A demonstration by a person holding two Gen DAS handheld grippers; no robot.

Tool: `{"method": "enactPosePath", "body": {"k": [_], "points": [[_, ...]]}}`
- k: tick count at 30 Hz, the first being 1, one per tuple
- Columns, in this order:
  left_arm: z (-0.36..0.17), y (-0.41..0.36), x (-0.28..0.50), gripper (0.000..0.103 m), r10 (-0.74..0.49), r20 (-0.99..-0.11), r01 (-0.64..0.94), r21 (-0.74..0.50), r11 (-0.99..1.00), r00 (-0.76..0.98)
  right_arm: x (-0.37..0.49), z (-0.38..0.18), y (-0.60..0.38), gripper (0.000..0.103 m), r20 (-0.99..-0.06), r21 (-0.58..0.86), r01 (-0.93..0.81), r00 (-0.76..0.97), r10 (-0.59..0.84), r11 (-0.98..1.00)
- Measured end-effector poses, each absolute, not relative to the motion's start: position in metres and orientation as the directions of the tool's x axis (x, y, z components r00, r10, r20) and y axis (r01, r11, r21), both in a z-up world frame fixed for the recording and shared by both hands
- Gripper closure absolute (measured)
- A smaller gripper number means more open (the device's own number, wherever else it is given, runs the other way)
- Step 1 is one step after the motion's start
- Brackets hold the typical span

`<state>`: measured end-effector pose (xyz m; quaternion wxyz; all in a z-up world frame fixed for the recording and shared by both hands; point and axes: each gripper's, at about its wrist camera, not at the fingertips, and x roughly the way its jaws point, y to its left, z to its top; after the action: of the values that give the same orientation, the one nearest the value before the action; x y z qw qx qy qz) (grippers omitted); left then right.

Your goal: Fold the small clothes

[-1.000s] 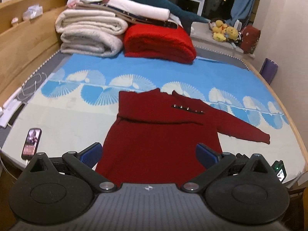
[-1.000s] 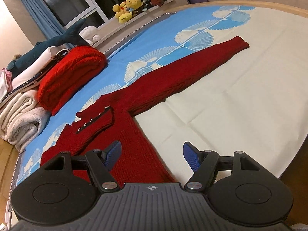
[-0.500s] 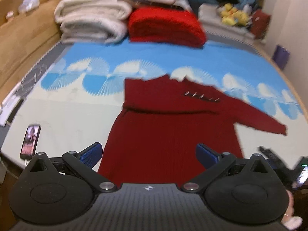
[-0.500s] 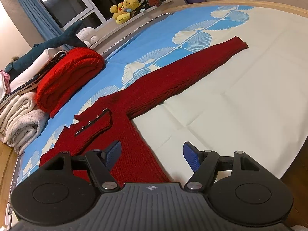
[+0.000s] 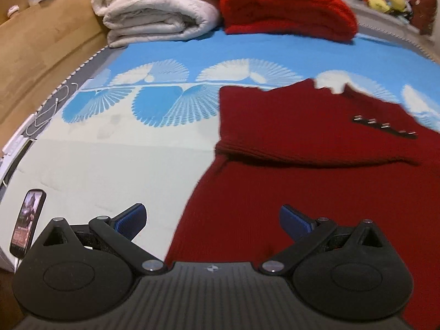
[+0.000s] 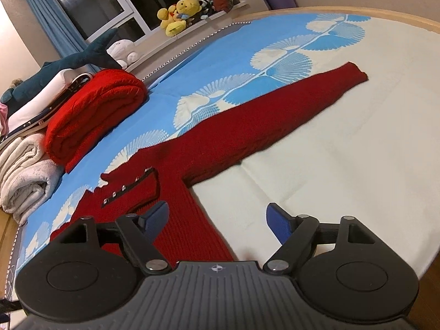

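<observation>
The bed [image 5: 115, 165] carries the dark red sweater [image 5: 302, 192] spread flat, one sleeve stretched out. Beyond the sweater lie a folded red blanket [image 5: 286, 5] and pale quilts [image 5: 156, 8]. Left gripper [image 5: 213, 217] hovers over the sweater's hem edge, jaws apart, empty. Right gripper [image 6: 217, 217], jaws just widened, holds nothing at the sweater's side.

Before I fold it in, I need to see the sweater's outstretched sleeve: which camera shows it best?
The right wrist view: the sleeve lies flat across the bedspread, visible from shoulder to cuff. The left wrist view shows the sweater's body and button row, but that sleeve runs off the frame's right edge.
</observation>
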<state>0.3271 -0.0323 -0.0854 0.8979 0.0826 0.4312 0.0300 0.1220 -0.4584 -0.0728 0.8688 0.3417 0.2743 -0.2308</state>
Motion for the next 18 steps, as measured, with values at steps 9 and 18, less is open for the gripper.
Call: {"method": "enactPosePath", "body": {"k": [9, 18], "points": [[-0.125, -0.032, 0.368, 0.0, 0.116, -0.755, 0.047, 0.19, 0.981, 0.645, 0.184, -0.11, -0.544, 0.022, -0.68, 0.524, 0.71, 0.682, -0.271, 0.471], [-0.133, -0.038, 0.37, 0.0, 0.111, -0.76, 0.082, 0.211, 0.974, 0.64, 0.213, -0.146, -0.596, 0.022, -0.731, 0.484, 0.843, 0.537, -0.421, 0.236]]}}
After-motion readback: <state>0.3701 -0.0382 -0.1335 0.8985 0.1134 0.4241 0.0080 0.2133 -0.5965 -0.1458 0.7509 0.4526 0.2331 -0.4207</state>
